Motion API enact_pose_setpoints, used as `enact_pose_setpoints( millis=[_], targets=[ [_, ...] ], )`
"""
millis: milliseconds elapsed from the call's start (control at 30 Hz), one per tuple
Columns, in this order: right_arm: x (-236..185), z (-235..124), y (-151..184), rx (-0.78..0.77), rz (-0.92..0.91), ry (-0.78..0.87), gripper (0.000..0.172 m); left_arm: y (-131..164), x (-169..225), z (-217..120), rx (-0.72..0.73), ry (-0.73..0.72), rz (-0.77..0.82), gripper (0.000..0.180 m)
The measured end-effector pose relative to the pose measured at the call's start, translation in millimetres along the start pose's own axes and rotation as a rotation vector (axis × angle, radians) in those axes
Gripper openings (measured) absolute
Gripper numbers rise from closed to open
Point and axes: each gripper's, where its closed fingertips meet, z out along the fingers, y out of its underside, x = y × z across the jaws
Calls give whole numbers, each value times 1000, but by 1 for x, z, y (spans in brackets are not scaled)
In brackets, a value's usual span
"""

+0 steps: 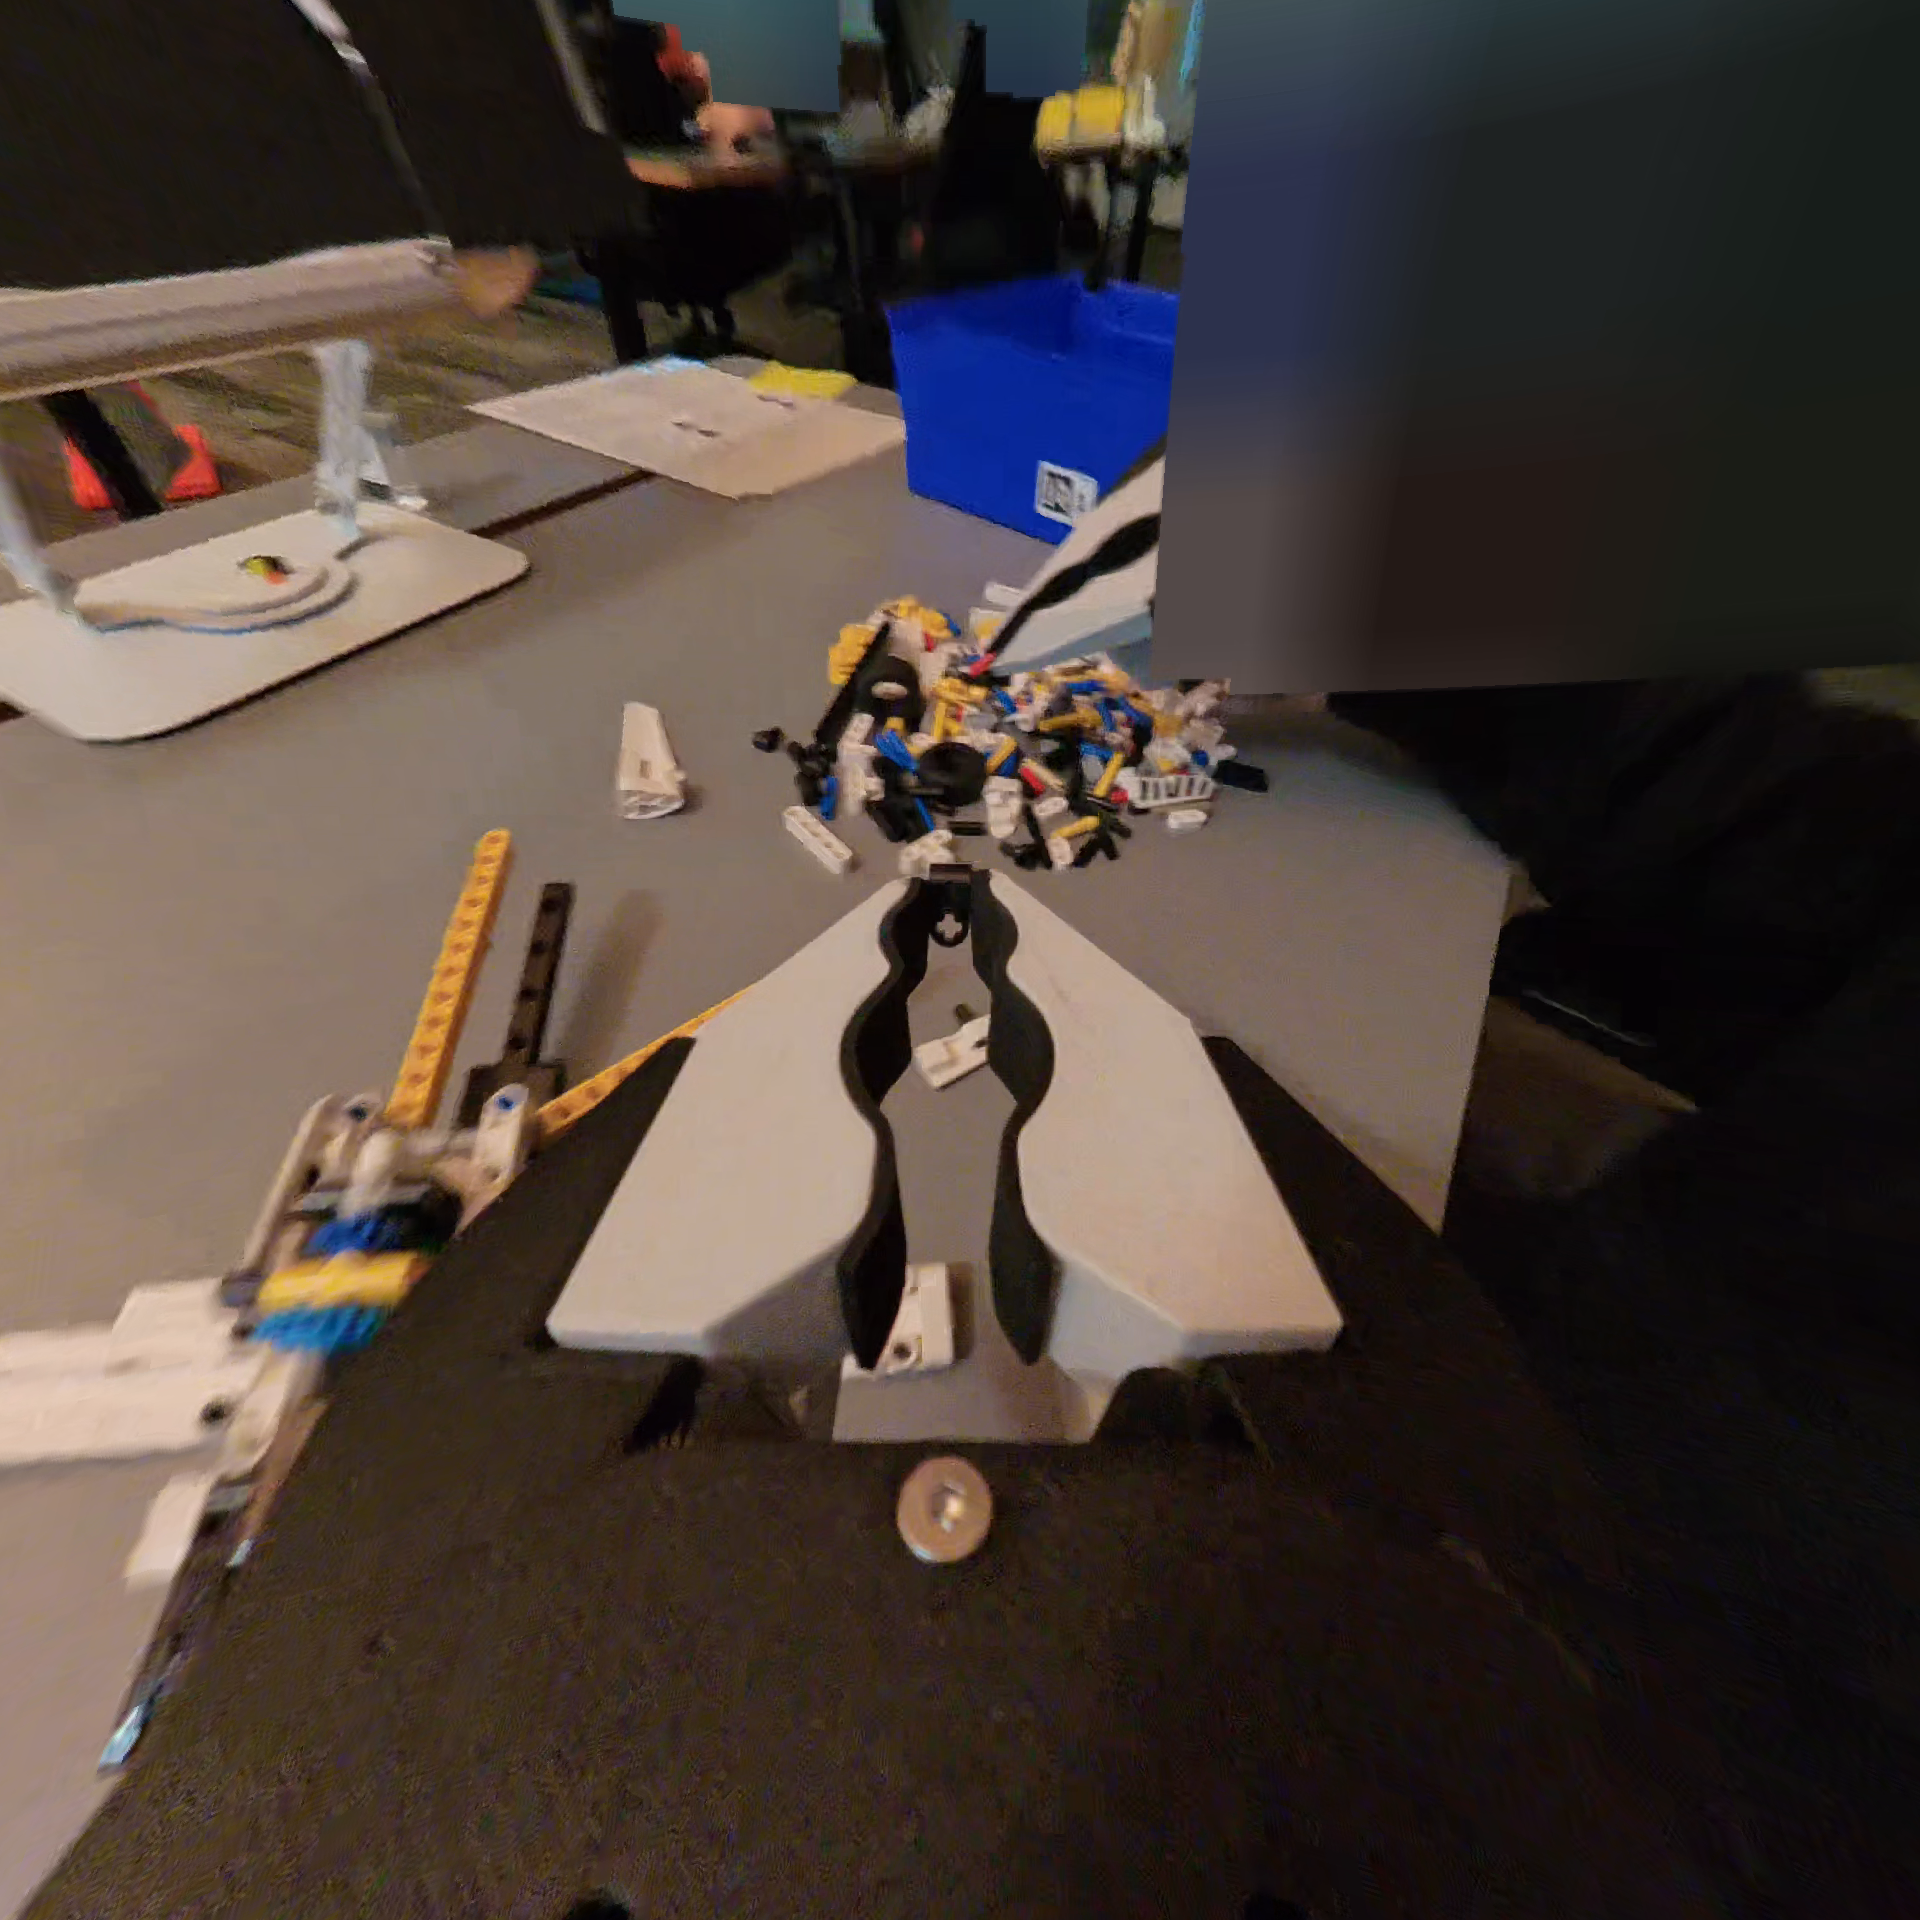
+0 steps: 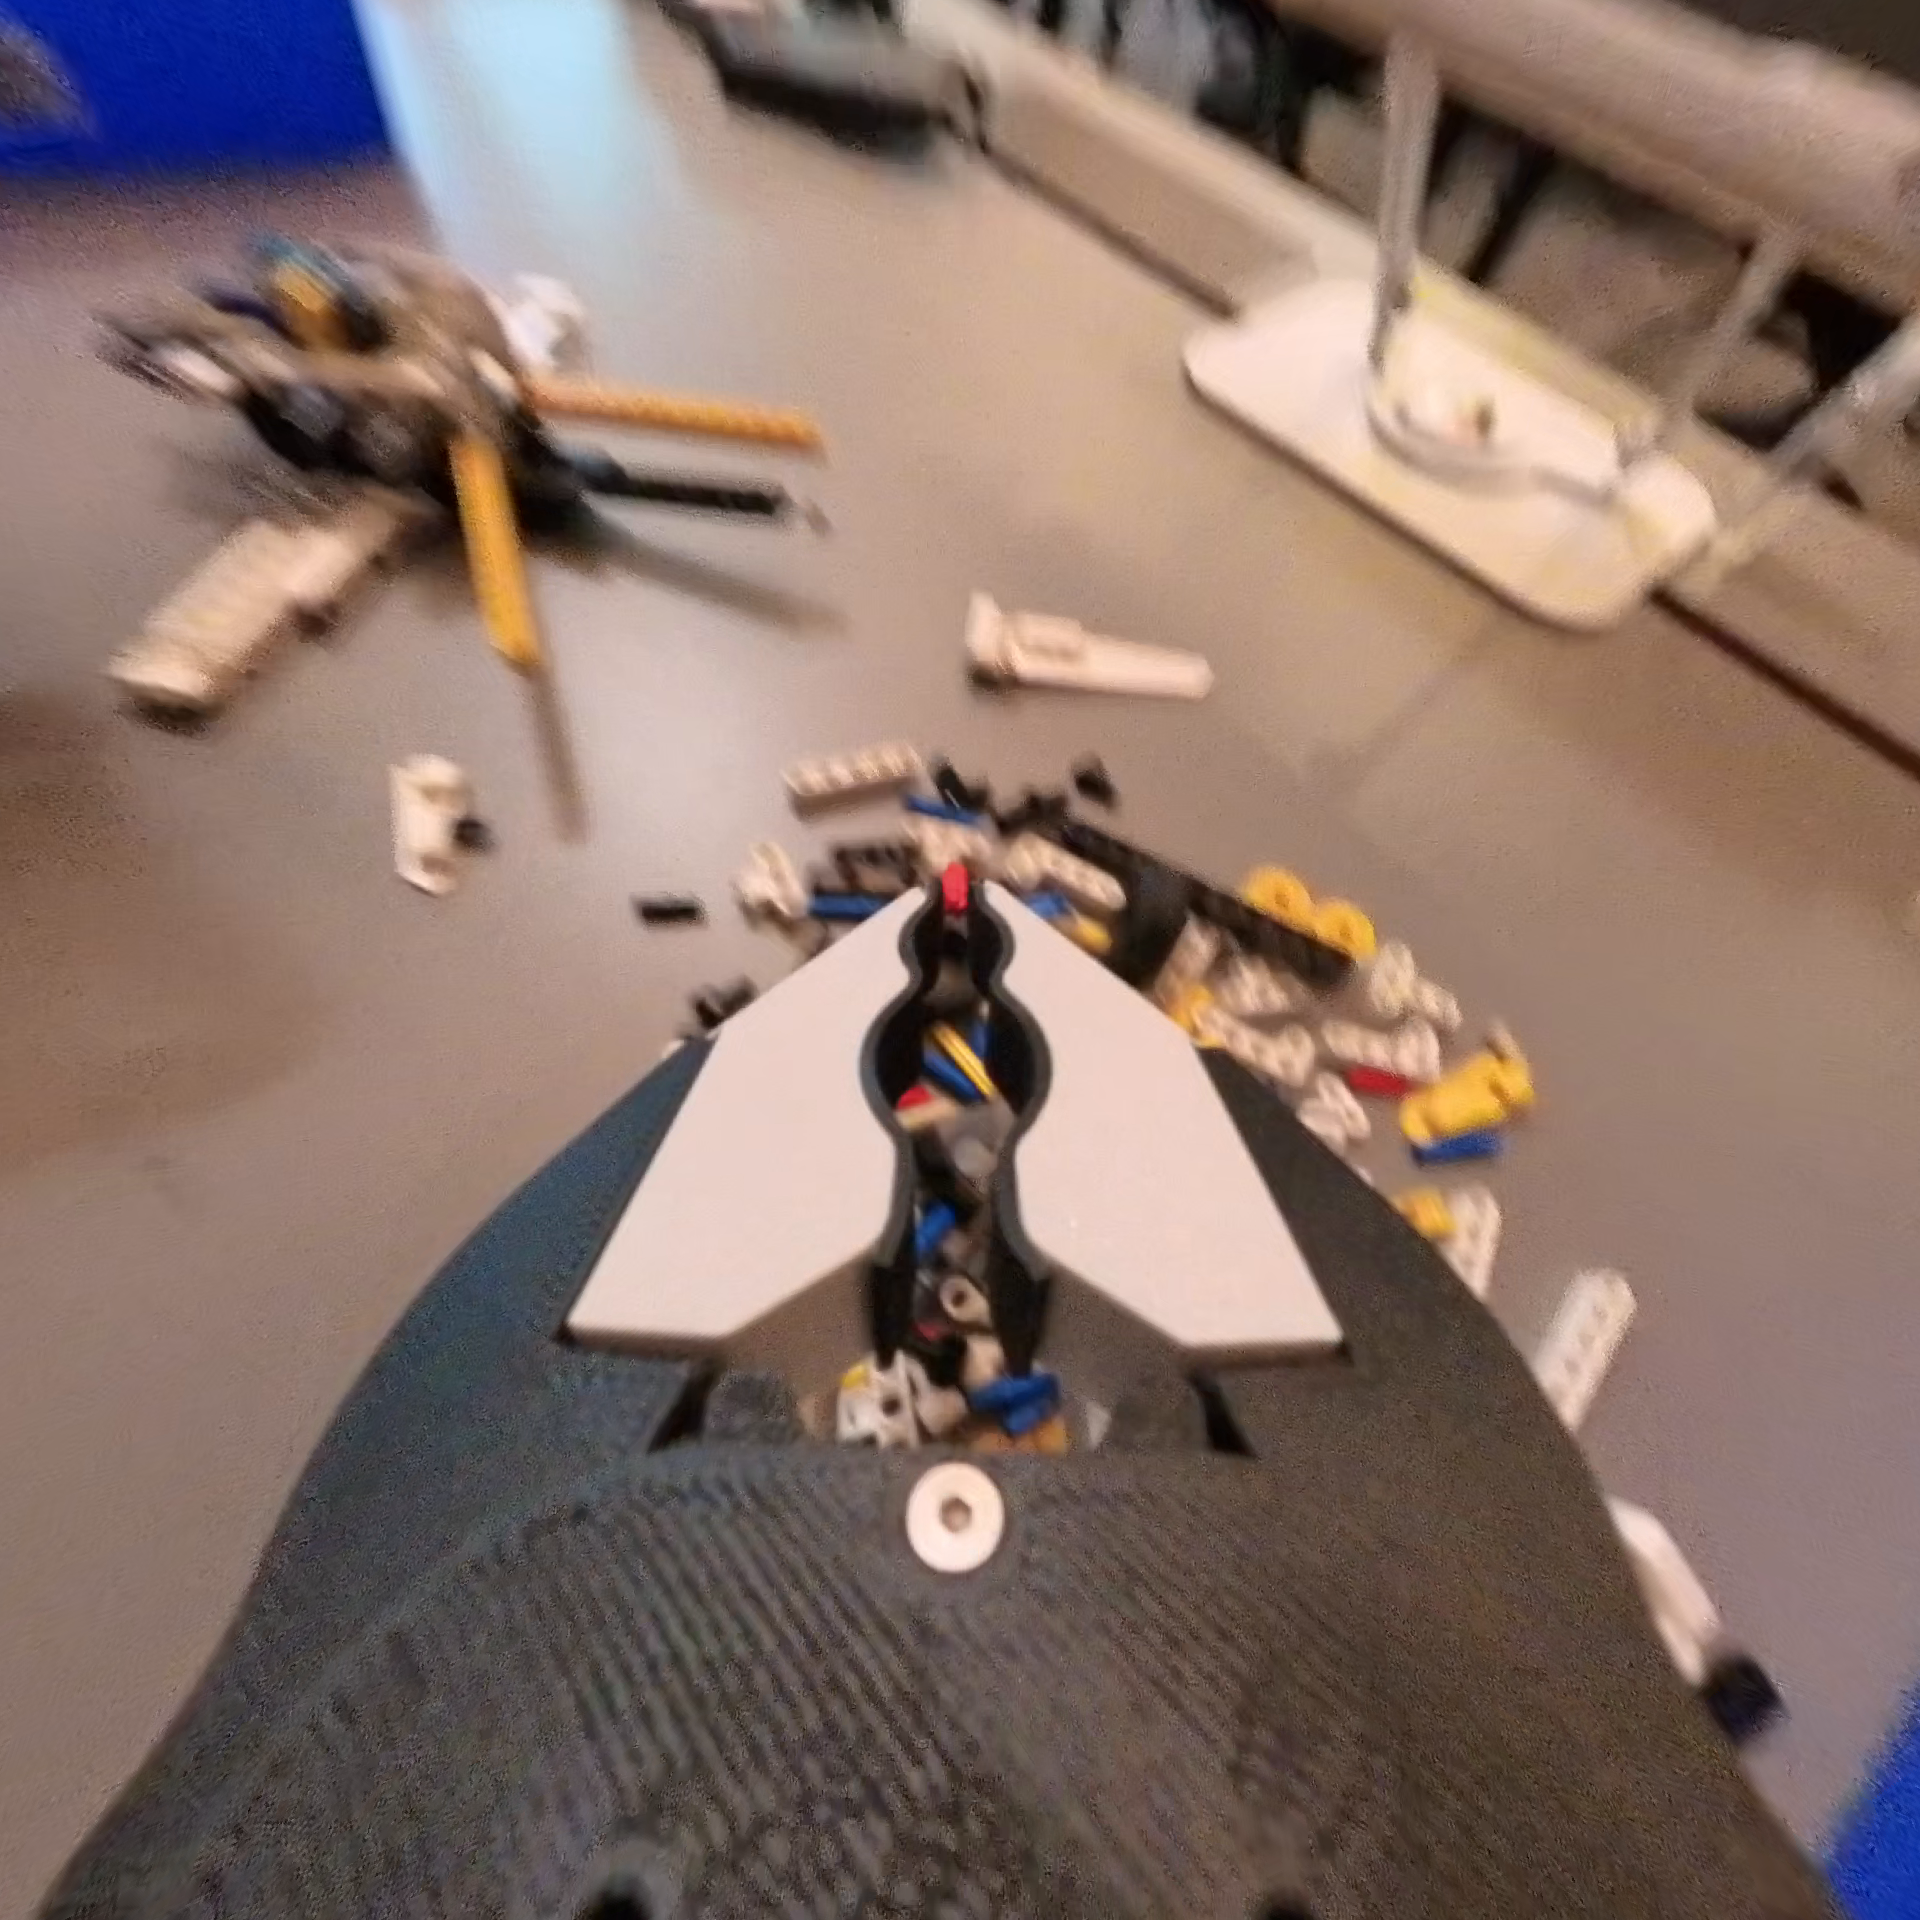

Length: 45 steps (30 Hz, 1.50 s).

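Left gripper (image 1: 948, 891): nearly closed, clamped on small black piece (image 1: 948, 920), just short of brick pile (image 1: 1023, 748) on grey table (image 1: 312, 935). Right gripper (image 2: 954, 902): closed on small red piece (image 2: 954, 894), above same pile. Yellow-beamed model (image 1: 416, 1143) lying left, well apart.

Glossy plastic bricks (image 1: 1018, 748), matt tabletop (image 1: 312, 852)

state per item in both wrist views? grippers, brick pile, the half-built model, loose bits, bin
Left gripper: shut on a small black connector piece at its tips.
Right gripper: shut on a small red pin, over the pile.
Brick pile: loose, heaped on the grey table.
Model: part-built, lying flat, yellow beam sticking out.
White panel piece: lying alone, apart from the pile.
Blue bin: upright, contents hidden.
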Motion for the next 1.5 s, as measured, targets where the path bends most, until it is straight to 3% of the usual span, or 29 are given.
enact_pose_setpoints(
  millis=[133, 200, 267, 367, 533, 667, 800, 933, 1100, 1267, 1367, 1500],
  targets=[
    [13, 8, 25, -112, 59, 55, 2, -16, 24, 36, -38, 198, -118, 5],
    [17, 6, 32, -138, 78, 56, 6, -12, 29, 58, -147, 294, -194, 5],
    [23, 1, 35, -135, 110, 58, 18, 5, 24, 82, -275, 279, -161, 5],
    [35, -15, 27, -64, 154, 84, 21, 32, 16, 111, -430, 239, -104, 4],
    [50, -45, 8, 83, 202, 116, 24, 43, 5, 138, -504, 168, -53, 6],
    [47, -55, -4, 157, 220, 88, 25, 45, -4, 148, -515, 138, -67, 28],
    [46, -60, -9, 152, 169, 120, 25, 25, -14, 129, -417, 87, -68, 33],
    [39, -63, -19, 177, 126, 122, 25, 5, -24, 78, -312, 37, -41, 32],
    [-18, -33, -42, 239, 158, -114, 27, 25, -17, 24, -303, 39, -101, 28],
    [-120, 22, -20, -34, 275, -522, 20, 36, -1, 4, -222, 60, -163, 21],
    [-142, 44, -3, -172, 161, -503, 20, 48, 7, 6, -240, 90, -195, 22],
    [-142, 58, 7, -245, 32, -395, 24, 53, 11, 9, -254, 114, -212, 23]
  ],
)
